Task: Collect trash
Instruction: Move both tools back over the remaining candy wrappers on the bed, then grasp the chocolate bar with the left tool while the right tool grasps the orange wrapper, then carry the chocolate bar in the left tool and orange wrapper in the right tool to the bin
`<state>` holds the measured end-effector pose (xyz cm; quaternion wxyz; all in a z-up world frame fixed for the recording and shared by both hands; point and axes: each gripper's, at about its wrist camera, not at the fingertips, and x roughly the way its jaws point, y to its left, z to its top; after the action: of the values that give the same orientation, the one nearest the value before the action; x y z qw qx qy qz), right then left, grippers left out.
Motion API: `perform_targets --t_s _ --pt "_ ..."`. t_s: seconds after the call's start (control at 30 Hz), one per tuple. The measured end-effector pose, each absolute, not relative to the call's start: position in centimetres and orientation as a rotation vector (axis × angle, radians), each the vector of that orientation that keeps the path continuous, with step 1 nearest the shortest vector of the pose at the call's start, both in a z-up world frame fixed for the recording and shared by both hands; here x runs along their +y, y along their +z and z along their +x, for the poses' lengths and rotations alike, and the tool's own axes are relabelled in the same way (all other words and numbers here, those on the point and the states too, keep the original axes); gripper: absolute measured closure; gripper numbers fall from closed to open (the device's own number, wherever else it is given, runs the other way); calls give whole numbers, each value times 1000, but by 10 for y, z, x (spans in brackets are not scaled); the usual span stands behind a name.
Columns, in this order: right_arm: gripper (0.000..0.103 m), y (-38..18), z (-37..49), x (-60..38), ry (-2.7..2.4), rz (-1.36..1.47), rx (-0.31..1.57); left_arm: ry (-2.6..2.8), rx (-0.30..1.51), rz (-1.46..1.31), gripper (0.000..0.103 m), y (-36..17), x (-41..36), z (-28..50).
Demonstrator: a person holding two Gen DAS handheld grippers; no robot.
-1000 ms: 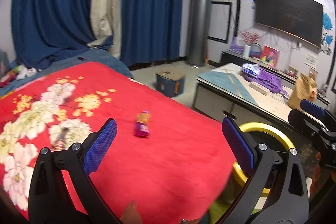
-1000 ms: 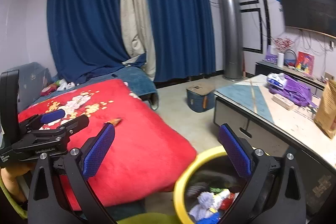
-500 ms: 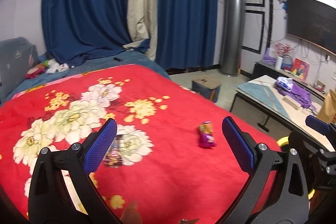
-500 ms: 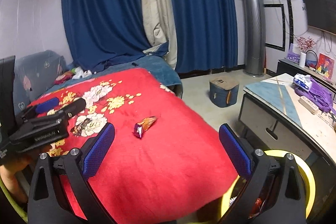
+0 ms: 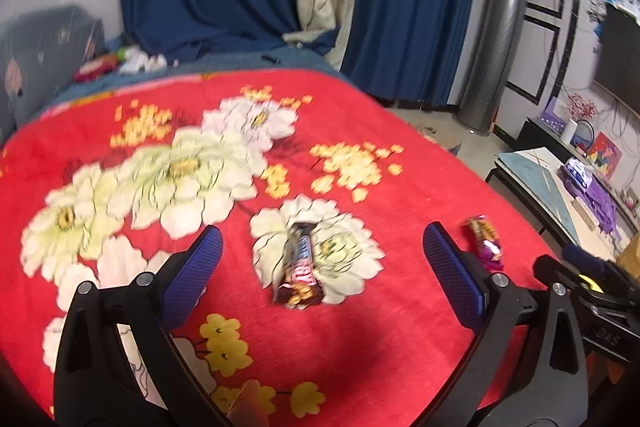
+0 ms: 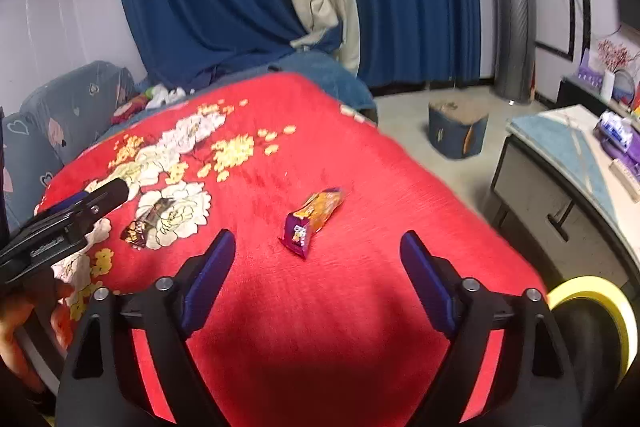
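Both grippers spread wide, nothing held, over red blanket [image 5: 360, 347].
L gripper [image 5: 322, 275] above dark candy bar wrapper [image 5: 299, 267] on white flower; R gripper [image 6: 316, 267] near purple-orange snack wrapper [image 6: 314, 221]; yellow-rimmed bin [image 6: 600, 291] at R edge.

Both views are smeared by motion: lettering on the dark candy bar wrapper [image 5: 298, 267] is unreadable, and the purple-orange snack packet [image 5: 484, 242] in the left wrist view is partly covered by the left gripper's right finger [image 5: 452, 277]. The yellow-rimmed bin [image 6: 592, 311] is cut by the right edge of the right wrist view and screened by the gripper frame, its contents unseen. The heap of small items [image 5: 120, 61] at the bed's far end is too blurred to identify, as are objects on the tabletop [image 6: 576, 151] at the frame edge.
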<state>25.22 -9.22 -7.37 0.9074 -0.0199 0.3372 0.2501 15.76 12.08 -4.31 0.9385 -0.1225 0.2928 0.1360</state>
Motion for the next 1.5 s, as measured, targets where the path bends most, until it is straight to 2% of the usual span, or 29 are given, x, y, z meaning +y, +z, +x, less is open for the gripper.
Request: perform_targets --t_s 0.27,0.47,0.57,0.63,0.7,0.73,0.8,1.2,1.5 --pt "34 -102 284 -68 516 -35 814 277 687 -357 28 -68 142 165" --pt "48 -117 299 -61 516 -4 864 264 731 -384 43 -79 146 170" --pt "64 -118 300 -63 533 4 864 252 759 -377 54 -84 143 173" --pt "81 -119 299 -66 544 2 864 244 768 -370 61 -85 140 174" --pt "82 -119 296 -70 553 3 864 232 780 -367 73 -86 138 175" --pt "83 -118 296 -73 558 8 864 223 789 -367 75 -88 136 176" --pt "83 -117 291 -78 564 13 860 203 794 -371 86 -89 135 177" --pt "83 -101 252 -123 587 35 837 44 734 -366 88 -70 96 171" --pt "83 -70 220 -172 559 19 738 -105 677 -328 88 -49 43 164"
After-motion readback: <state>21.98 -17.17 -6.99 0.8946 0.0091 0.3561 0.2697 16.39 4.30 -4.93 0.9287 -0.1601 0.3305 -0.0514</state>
